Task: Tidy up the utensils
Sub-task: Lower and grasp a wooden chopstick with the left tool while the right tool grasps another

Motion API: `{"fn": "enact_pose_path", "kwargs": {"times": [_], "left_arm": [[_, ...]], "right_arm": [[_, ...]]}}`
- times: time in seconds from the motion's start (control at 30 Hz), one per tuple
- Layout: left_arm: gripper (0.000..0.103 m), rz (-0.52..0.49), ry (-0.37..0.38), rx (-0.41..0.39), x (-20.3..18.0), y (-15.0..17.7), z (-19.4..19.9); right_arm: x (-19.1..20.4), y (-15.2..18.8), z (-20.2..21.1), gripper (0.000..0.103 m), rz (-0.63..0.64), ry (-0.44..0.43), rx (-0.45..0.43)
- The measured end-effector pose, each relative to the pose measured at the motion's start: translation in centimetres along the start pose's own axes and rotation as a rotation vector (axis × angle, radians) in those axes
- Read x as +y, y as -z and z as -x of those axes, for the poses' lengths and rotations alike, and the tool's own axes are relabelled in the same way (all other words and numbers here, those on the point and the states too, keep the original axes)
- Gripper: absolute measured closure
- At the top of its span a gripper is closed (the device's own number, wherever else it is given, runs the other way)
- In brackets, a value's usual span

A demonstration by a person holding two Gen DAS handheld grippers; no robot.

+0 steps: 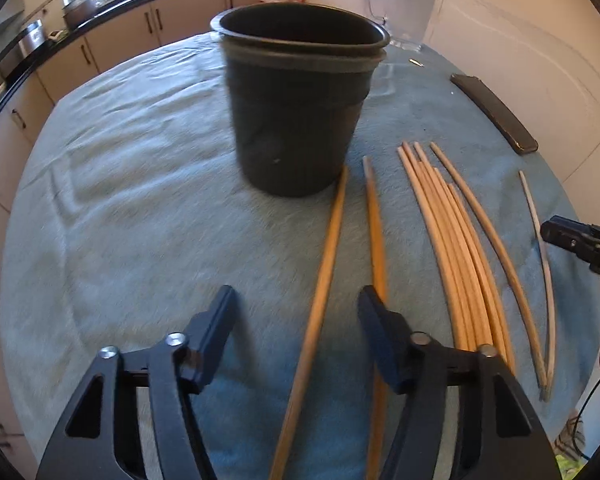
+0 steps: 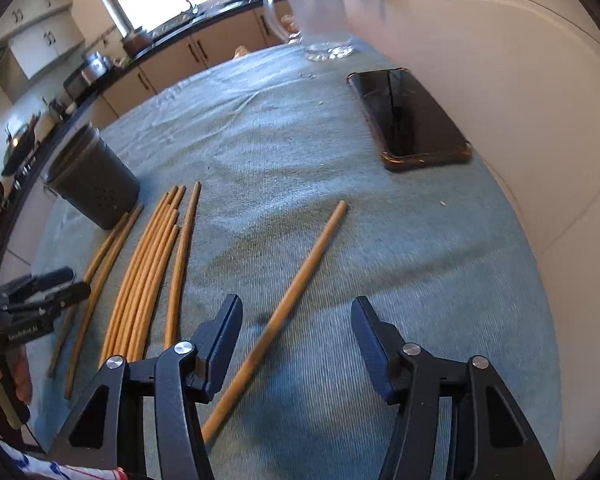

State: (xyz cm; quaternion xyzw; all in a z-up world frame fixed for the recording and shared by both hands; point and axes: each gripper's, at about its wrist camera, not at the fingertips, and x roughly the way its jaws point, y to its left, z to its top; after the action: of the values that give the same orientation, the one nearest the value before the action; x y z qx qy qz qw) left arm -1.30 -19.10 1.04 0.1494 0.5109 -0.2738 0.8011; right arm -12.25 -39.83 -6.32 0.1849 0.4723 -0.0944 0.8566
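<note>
A black cup (image 1: 300,100) stands on the blue cloth (image 1: 120,200); it also shows at the left in the right wrist view (image 2: 96,184). Several wooden chopsticks lie on the cloth to its right. My left gripper (image 1: 296,300) is open above two chopsticks (image 1: 328,280), one between its fingers, one under the right finger. A bundle of chopsticks (image 1: 456,264) lies further right. My right gripper (image 2: 296,312) is open above a single chopstick (image 2: 288,312) lying apart from the bundle (image 2: 148,272). Each gripper shows at the edge of the other's view.
A black phone (image 2: 408,116) lies at the right by the white wall. A clear glass jug (image 2: 320,12) stands at the back of the table. Kitchen cabinets and a dark counter run behind on the left.
</note>
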Motion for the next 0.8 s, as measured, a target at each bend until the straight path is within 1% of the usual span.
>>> {"fn": "enact_pose_path", "kwargs": {"times": [0.03,0.1,0.2,0.23,0.27,0.33,0.4,0.5,0.53,0.63,0.73,0.8], "left_arm": [[0.051,-0.004,-0.006,-0.001,-0.1,-0.4,-0.1],[0.058,-0.022,-0.014,0.005,-0.5,-1.2,-0.5],[0.061,-0.036,-0.018,0.011,-0.8,-1.8,-0.7],[0.066,-0.039,-0.019,0.013,-0.9,-1.9,-0.8],[0.069,-0.044,-0.028,0.011,-1.1,-2.0,-0.9],[0.080,-0.052,-0.035,0.008,-1.3,-2.1,-1.0],[0.087,-0.048,-0.032,0.007,-1.2,-2.1,-0.9],[0.092,-0.024,-0.030,-0.001,-1.1,-2.3,-0.9],[0.092,-0.003,-0.018,-0.003,-0.8,-2.1,-0.7],[0.092,0.085,0.014,-0.003,0.4,-1.2,-0.2],[0.095,0.134,0.008,0.000,0.8,0.4,0.7],[0.097,0.162,0.010,0.003,1.0,1.5,1.3]], "right_arm": [[0.0,-0.3,-0.4,0.048,0.007,0.009,0.013],[0.2,-1.1,-1.0,0.049,0.025,0.033,0.029],[0.6,-2.1,-1.6,0.053,0.044,0.060,0.058],[0.7,-2.4,-1.8,0.056,0.053,0.073,0.066],[0.8,-2.5,-2.0,0.060,0.059,0.084,0.070],[1.1,-2.8,-2.2,0.068,0.073,0.109,0.076],[1.4,-3.2,-2.4,0.071,0.088,0.130,0.077],[1.7,-3.5,-2.8,0.079,0.113,0.154,0.073],[1.9,-3.6,-2.9,0.087,0.121,0.160,0.070],[2.3,-3.5,-2.9,0.091,0.141,0.142,0.069],[2.6,-3.0,-2.6,0.095,0.155,0.090,0.085],[2.9,-2.3,-2.2,0.096,0.177,0.059,0.101]]}}
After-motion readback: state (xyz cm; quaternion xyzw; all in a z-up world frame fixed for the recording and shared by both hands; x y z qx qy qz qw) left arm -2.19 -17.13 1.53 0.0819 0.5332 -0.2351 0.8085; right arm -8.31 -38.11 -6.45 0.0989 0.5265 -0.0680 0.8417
